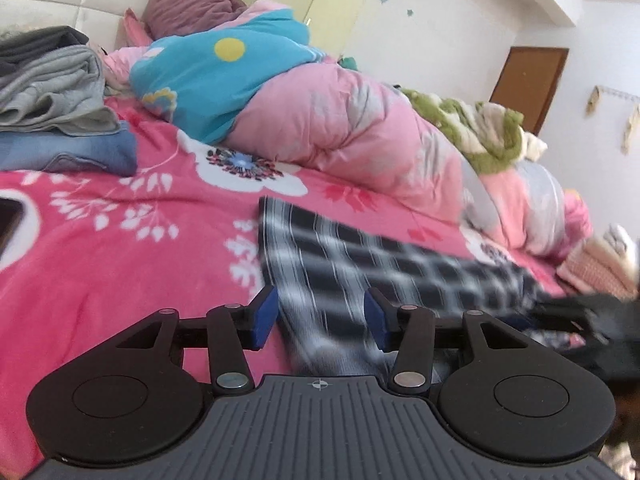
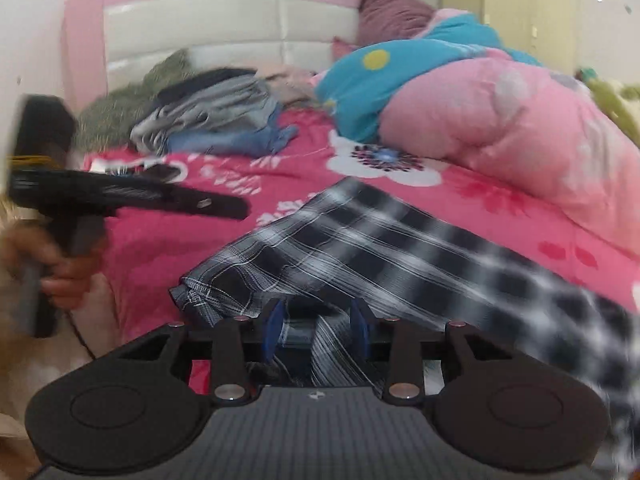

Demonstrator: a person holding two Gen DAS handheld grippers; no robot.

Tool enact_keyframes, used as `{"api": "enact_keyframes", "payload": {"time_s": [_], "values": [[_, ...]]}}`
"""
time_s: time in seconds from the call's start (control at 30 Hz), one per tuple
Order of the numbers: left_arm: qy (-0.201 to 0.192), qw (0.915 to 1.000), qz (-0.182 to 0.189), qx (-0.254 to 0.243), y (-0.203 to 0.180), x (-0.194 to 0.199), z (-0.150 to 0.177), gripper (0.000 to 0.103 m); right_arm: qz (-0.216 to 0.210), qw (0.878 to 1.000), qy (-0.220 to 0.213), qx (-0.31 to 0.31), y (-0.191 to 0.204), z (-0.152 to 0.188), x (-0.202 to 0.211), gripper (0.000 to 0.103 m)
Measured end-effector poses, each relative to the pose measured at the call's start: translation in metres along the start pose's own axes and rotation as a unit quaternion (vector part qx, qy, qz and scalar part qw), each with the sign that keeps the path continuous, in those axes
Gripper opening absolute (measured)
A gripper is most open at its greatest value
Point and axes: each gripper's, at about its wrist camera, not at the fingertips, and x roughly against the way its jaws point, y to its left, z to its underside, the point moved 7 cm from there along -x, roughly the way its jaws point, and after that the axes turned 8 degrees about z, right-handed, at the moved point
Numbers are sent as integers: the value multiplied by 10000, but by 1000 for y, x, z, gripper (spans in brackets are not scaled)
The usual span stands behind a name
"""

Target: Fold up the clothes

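On the pink bed [image 1: 120, 264] lies the plaid garment [image 2: 360, 240], part-folded; both the left gripper [image 1: 320, 316] and right gripper [image 2: 318, 326] show jaws parted around its near edge. Pinch evenly, lift together.

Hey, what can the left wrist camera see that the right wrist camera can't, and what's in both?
Only the left wrist view shows the brown wooden door and the green-and-white fluffy blanket. Only the right wrist view shows the hand holding the left claw and the pink-framed white headboard. Both show the black-and-white plaid garment, the pink floral bedsheet and the stack of grey and blue folded clothes.
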Motion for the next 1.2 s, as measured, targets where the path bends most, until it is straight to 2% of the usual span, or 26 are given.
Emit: {"api": "enact_keyframes", "payload": {"time_s": [0.07,0.13,0.27,0.33,0.47,0.53,0.67,0.77,0.83,0.9,1.03,1.13,1.17,1.2], "values": [[71,10000,-11,-57,-5,10,9,47,3,9999,156,-39,-2,1,-12,38],[172,9998,76,100,-5,9,17,44,-111,9992,309,-222,-4,6,-16,15],[289,9973,356,568,-2,4,31,29,-425,9972,276,-553,-3,15,0,4],[294,9959,519,676,-4,7,34,21,-480,9968,194,-616,-3,17,13,3],[333,9882,988,1121,-3,18,36,14,-595,9962,-231,-584,-1,11,40,3],[375,9873,1022,1157,-3,23,38,12,-703,9953,-364,-561,1,8,47,3],[349,9940,696,764,-6,35,40,12,-775,9953,-351,-456,8,6,47,5],[256,9977,454,433,-9,41,37,13,-527,9981,-315,-53,18,4,39,11],[208,9990,329,221,-12,41,34,13,-500,9977,-360,296,30,1,33,21],[203,9996,210,21,-14,38,32,14,-527,9947,-427,767,46,0,26,28],[248,9996,36,-153,-11,32,36,14,-348,9806,-398,1890,76,8,9,28],[268,9995,42,-149,-7,29,40,14,-239,9738,-292,2243,85,15,-5,25],[270,9995,61,-144,-5,28,42,14,-224,9736,-275,2256,86,15,-8,23],[277,9995,85,-144,-4,28,44,14,-289,9753,-253,2175,86,14,-9,12]]}}
